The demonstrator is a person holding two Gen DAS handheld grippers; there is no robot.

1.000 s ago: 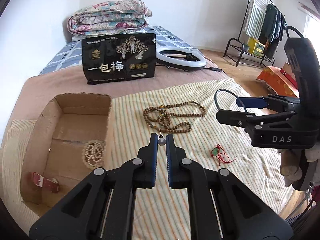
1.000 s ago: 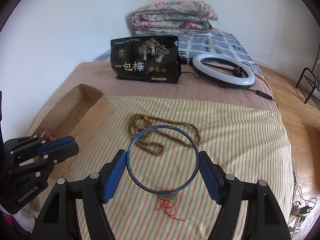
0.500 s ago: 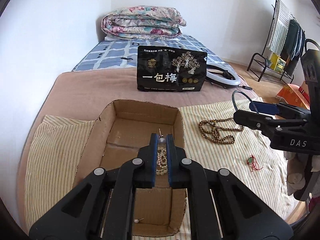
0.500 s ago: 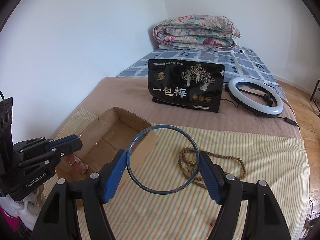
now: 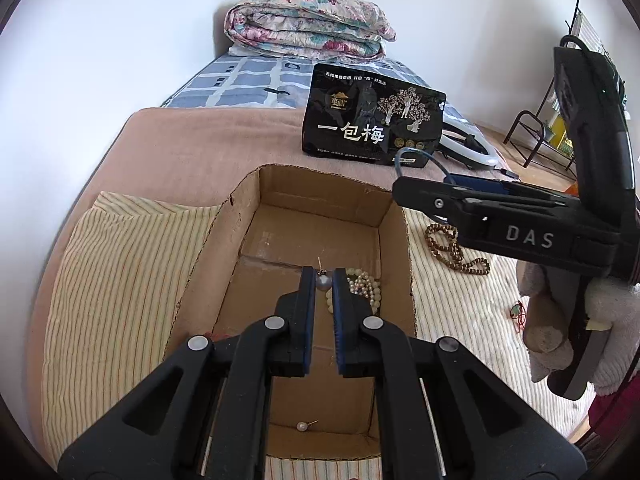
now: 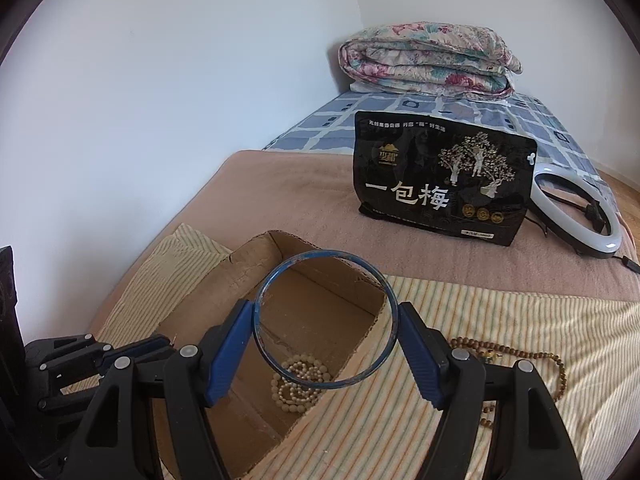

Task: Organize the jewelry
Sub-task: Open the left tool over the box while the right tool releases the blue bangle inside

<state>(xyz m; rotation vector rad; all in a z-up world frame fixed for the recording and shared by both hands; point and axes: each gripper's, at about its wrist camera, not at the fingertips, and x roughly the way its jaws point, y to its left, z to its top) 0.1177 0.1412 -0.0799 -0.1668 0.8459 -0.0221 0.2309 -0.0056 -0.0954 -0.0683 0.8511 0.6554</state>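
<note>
Over the cardboard box (image 5: pixel 320 216), both grippers are carrying jewelry for drop-off. Left gripper (image 5: pixel 323 284) is pinching a grey pearl stud earring (image 5: pixel 322 281) at its fingertips, jaws nearly fully closed, post sticking up past the tips. It is hanging inside the box outline, just beside the coiled pearl bracelet (image 5: pixel 362 286) lying on the box floor. Second pearl stud (image 5: pixel 303 426) is lying at the near end of the box.

Right gripper (image 6: pixel 326 316) is clamping a blue bangle (image 6: pixel 256 308) across its width, pads pressing on both sides, jaws wide because the ring is wide. Bangle is sitting above the box's right wall, partly over the opening, partly over the striped cloth (image 6: pixel 500 320).

Still out on the cloth: wooden bead necklace (image 6: pixel 536 356) and a red-string charm (image 5: pixel 519 312).

Step in hand, by my read: placing phase for two items at once. Next move: left jaws opening to let the stud fall onto bare cardboard, clear of the bracelet so the post isn't snagging. Right hand needs to be shifting further over the opening before releasing, otherwise the bangle is likely landing on the wall edge and rolling off. Then going back for the necklace and charm.
</note>
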